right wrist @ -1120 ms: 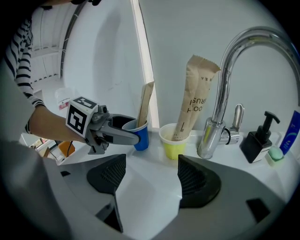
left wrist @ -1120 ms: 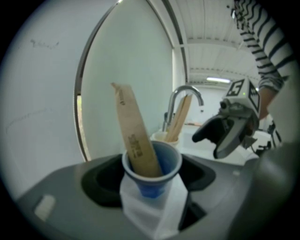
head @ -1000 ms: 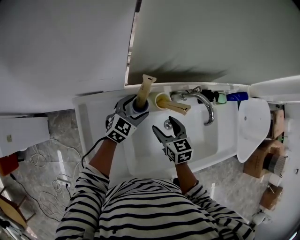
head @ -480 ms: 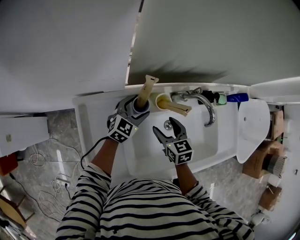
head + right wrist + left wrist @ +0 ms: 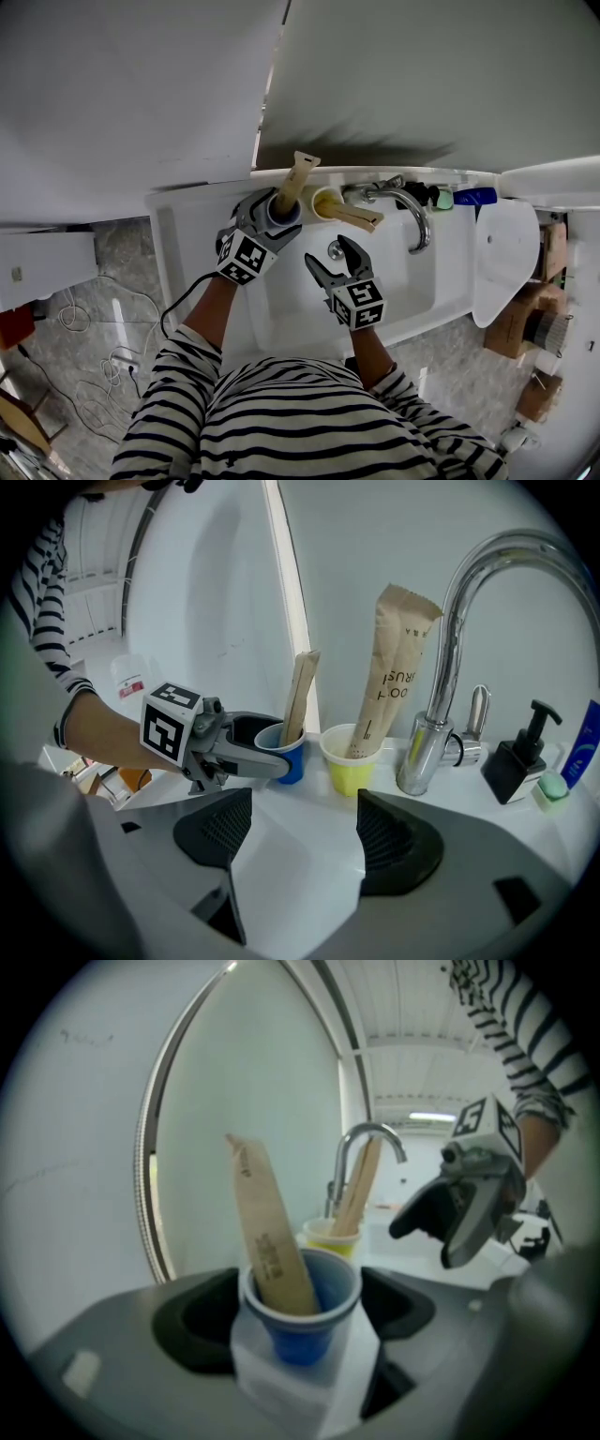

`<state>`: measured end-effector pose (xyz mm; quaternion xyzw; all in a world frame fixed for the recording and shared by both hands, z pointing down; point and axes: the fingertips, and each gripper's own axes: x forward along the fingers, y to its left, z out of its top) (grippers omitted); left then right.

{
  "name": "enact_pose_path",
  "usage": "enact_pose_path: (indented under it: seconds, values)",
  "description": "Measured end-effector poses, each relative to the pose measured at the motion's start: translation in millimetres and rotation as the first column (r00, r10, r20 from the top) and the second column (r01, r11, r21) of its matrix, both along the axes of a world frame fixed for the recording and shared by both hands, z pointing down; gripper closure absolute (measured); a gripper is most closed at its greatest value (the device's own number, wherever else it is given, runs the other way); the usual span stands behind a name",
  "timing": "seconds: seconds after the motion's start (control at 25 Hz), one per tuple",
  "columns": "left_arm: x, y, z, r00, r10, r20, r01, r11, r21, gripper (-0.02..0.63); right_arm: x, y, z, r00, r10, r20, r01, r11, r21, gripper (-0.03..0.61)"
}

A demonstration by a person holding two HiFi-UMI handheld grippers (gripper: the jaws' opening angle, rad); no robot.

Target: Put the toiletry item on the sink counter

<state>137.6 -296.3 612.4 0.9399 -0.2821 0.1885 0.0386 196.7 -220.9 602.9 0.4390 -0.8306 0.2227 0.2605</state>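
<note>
A blue cup [image 5: 284, 215] [image 5: 300, 1316] [image 5: 287, 754] holding a paper-wrapped toothbrush [image 5: 298, 178] [image 5: 269, 1237] stands on the white sink counter [image 5: 192, 230] by the wall, left of the faucet. My left gripper [image 5: 278, 212] [image 5: 300, 1307] has a jaw on each side of the cup. Its jaws are opening, and a small gap shows at each side. My right gripper [image 5: 328, 251] [image 5: 305, 841] hovers open and empty over the basin [image 5: 403, 281], pointing at the cups.
A yellow cup [image 5: 323, 200] [image 5: 352, 758] with another wrapped toothbrush stands right beside the blue one. Right of it are the chrome faucet [image 5: 412, 214] [image 5: 464, 621], a black pump bottle [image 5: 516, 761] and a blue bottle [image 5: 474, 194]. The mirror wall rises directly behind.
The wrapped toothbrush in the blue cup has shifted a little to the right. Both grippers have stayed where they were.
</note>
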Motion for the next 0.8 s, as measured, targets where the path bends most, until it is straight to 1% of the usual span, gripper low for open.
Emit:
enact_pose_path:
  seconds: [0.28, 0.4, 0.52, 0.64, 0.72, 0.8]
  values:
    - [-4, 1, -10, 1.000, -0.007, -0.009, 0.008, 1.000, 0.013, 0.209, -2, 0, -1, 1.000, -0.002, 0.009, 0.002, 1.000, 0.004, 0.262]
    - [-12, 4, -16, 0.999, -0.036, -0.031, 0.035, 0.999, -0.012, 0.209, -5, 0, -4, 1.000, -0.004, 0.018, 0.003, 1.000, 0.011, 0.262]
    - [-20, 8, -23, 0.993, -0.076, -0.092, 0.069, 0.995, -0.076, 0.209, -8, 0, -10, 0.999, -0.012, 0.034, 0.011, 1.000, 0.025, 0.262]
    - [-30, 14, -35, 0.979, -0.108, -0.173, 0.086, 0.988, -0.130, 0.209, -13, 1, -21, 0.996, -0.023, 0.083, 0.019, 0.999, 0.050, 0.262]
    - [-35, 20, -45, 0.969, -0.117, -0.216, 0.085, 0.985, -0.150, 0.210, -16, 2, -29, 0.992, -0.033, 0.119, 0.025, 0.997, 0.066, 0.262]
    - [-39, 27, -55, 0.963, -0.118, -0.244, 0.081, 0.984, -0.157, 0.210, -19, 4, -37, 0.989, -0.046, 0.140, 0.034, 0.996, 0.088, 0.264]
